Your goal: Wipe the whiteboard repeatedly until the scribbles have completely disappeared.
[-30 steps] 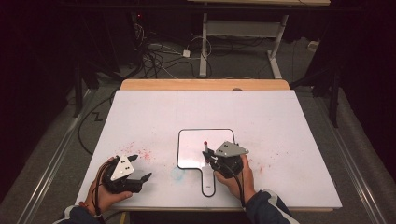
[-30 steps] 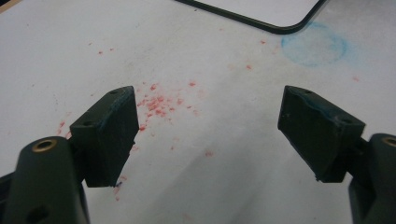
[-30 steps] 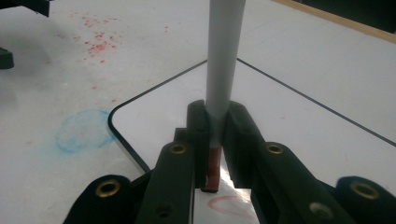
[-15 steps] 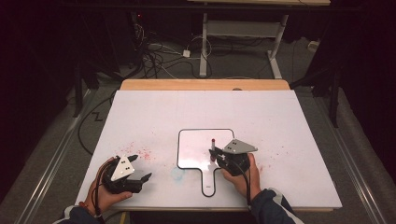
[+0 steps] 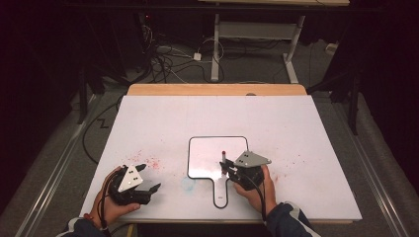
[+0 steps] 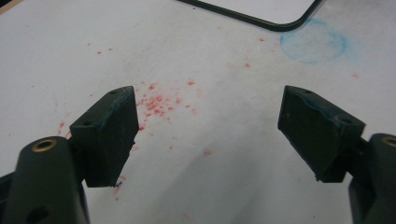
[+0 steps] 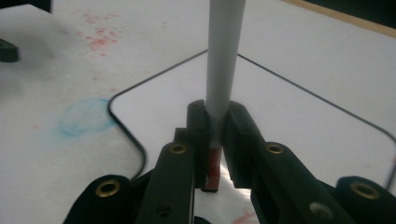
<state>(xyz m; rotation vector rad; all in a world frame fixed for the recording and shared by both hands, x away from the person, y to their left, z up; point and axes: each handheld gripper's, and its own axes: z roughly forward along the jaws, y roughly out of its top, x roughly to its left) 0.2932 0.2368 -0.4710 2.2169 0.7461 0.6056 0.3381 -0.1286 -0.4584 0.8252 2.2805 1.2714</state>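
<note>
Right gripper view is showing the right gripper point(image 7: 215, 135) clamping a red marker point(image 7: 224, 60) upright over the small whiteboard point(image 7: 289, 126); tilting risks slipping. Left gripper point(image 6: 208, 135) is gaping empty.

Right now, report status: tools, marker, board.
Right tool shut on marker, upright over whiteboard. Left tool open, nothing between its jaws, beside red specks. Board bare ahead.

The marker point(image 7: 225, 56) ran off the right gripper view's top edge, its tip buried between the jaws.
</note>
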